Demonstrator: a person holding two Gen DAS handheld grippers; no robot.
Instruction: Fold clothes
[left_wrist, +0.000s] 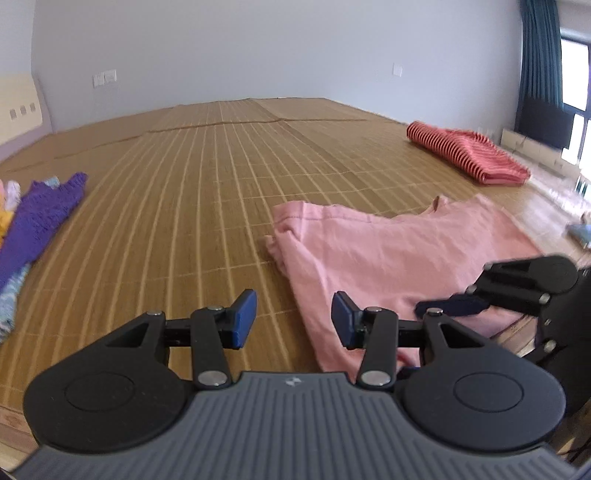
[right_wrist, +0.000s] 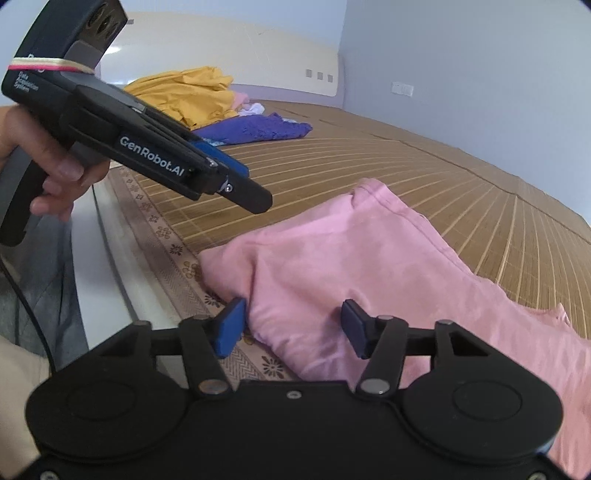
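The right claw (right_wrist: 291, 326) stands half open over the near edge of the pink shirt (right_wrist: 369, 258), cloth between its pads but not pinched. The left claw (left_wrist: 293, 319), held in a hand (right_wrist: 55, 162), hovers half open and empty beside it. The shirt lies on the bamboo mat (left_wrist: 203, 184). Farther away rest a purple garment (left_wrist: 40, 218) and a folded red striped one (left_wrist: 465, 155).

A pink shirt (left_wrist: 388, 251) lies rumpled and partly folded at the near right of the mat — one edge doubled over. Far right, a red striped garment (left_wrist: 466, 155) rests folded; a purple knit (left_wrist: 40, 218) sprawls at left.
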